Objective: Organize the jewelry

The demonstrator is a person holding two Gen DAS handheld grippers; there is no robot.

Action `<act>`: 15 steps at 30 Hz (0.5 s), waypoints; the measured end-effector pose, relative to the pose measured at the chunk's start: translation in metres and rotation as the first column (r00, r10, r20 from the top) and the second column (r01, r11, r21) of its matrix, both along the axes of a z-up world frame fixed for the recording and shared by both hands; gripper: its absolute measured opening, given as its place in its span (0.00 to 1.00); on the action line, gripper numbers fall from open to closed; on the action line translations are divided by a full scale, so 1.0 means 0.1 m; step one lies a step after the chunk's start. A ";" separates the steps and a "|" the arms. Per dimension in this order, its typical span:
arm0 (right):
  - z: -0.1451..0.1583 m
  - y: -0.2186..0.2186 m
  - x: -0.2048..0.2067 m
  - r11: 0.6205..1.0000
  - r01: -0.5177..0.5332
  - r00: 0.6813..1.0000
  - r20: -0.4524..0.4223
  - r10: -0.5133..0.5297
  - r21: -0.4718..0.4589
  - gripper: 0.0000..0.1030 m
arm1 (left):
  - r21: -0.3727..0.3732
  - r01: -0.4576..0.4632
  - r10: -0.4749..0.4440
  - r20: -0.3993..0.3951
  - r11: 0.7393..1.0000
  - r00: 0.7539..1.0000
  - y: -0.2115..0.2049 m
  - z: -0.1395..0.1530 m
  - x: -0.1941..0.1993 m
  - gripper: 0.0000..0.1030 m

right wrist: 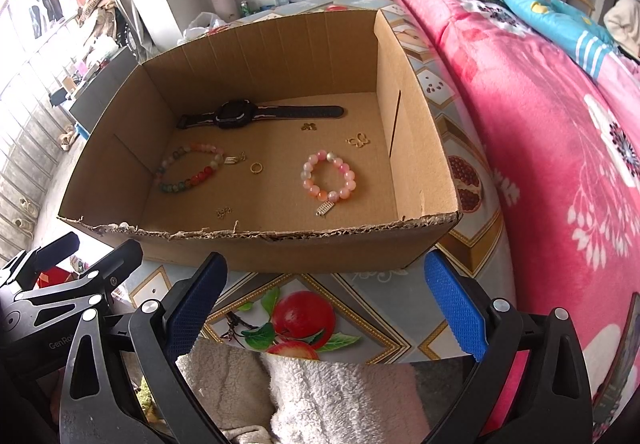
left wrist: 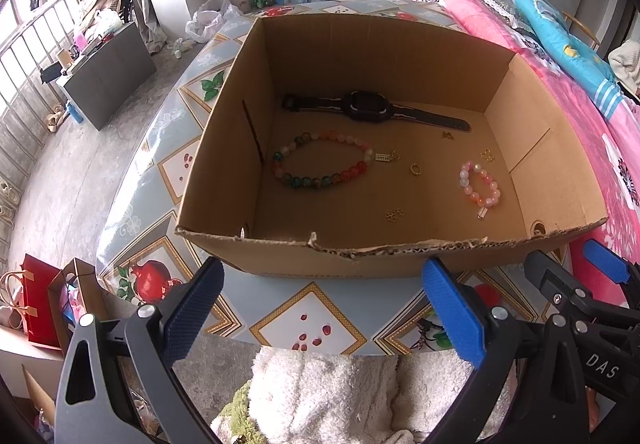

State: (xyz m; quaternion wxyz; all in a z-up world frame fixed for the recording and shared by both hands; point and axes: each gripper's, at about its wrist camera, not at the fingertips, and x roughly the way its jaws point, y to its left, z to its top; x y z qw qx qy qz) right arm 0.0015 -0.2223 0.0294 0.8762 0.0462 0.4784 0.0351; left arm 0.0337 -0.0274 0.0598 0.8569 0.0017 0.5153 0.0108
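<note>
Jewelry box (left wrist: pixel 400 256) on fruit-print tablecloth (left wrist: pixel 308 308), pink bedding (right wrist: pixel 540 124) beside

We cannot make out the small gold pieces (left wrist: pixel 394 214) in the box (left wrist: pixel 400 250); its near wall hides the floor behind it.

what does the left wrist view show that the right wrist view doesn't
Only the left wrist view: a red bag on the floor beside the table, and the right gripper at its right edge.

Only the right wrist view: an apple print on the tablecloth, and the left gripper at its left edge.

Both: the cardboard box holding a black watch, a multicoloured bead bracelet, a pink bead bracelet and small gold pieces. Each view's own gripper is open and empty.
</note>
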 end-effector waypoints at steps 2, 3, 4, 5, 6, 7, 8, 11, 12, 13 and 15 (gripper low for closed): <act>0.00 0.00 0.00 1.000 0.000 1.000 -0.001 0.000 0.001 0.92 | 0.000 0.000 0.000 -0.001 1.000 1.000 0.00 0.00 0.00 0.94; 0.00 0.00 0.00 1.000 0.000 1.000 -0.001 0.000 0.001 0.92 | -0.001 0.000 0.000 0.000 1.000 1.000 0.00 0.00 0.00 0.94; 0.00 0.00 0.00 1.000 0.000 1.000 -0.001 0.000 0.000 0.92 | 0.000 0.000 0.000 0.000 1.000 1.000 0.00 0.00 0.00 0.94; 0.00 0.00 0.01 1.000 0.000 1.000 -0.001 0.000 0.000 0.92 | 0.000 0.000 0.000 0.000 1.000 1.000 0.00 0.00 0.00 0.94; 0.00 0.00 0.00 1.000 0.000 1.000 0.000 0.000 0.000 0.92 | 0.000 0.000 0.000 0.001 1.000 1.000 0.00 0.00 0.00 0.94; 0.00 0.00 0.01 1.000 0.000 1.000 -0.001 0.000 0.000 0.92 | 0.001 0.000 0.000 0.000 1.000 1.000 0.00 0.00 0.00 0.94; 0.00 0.00 0.01 1.000 0.000 1.000 -0.002 0.000 0.001 0.92 | 0.000 0.000 0.000 -0.001 1.000 1.000 0.00 0.00 0.00 0.94; 0.00 -0.01 -0.01 1.000 0.000 1.000 -0.003 0.000 -0.001 0.92 | 0.000 0.000 0.000 -0.001 1.000 1.000 0.00 0.00 -0.01 0.94; 0.00 -0.01 -0.01 1.000 0.000 1.000 -0.003 0.000 -0.001 0.92 | 0.001 0.000 0.000 0.000 1.000 1.000 0.00 0.00 0.00 0.94; 0.00 -0.01 -0.01 1.000 0.000 1.000 -0.003 0.000 0.000 0.92 | -0.001 0.000 0.000 0.000 1.000 1.000 0.00 0.00 0.00 0.94; 0.00 -0.01 -0.01 1.000 0.000 1.000 -0.003 0.000 0.000 0.92 | 0.000 0.000 0.000 0.000 1.000 1.000 0.00 0.00 0.00 0.94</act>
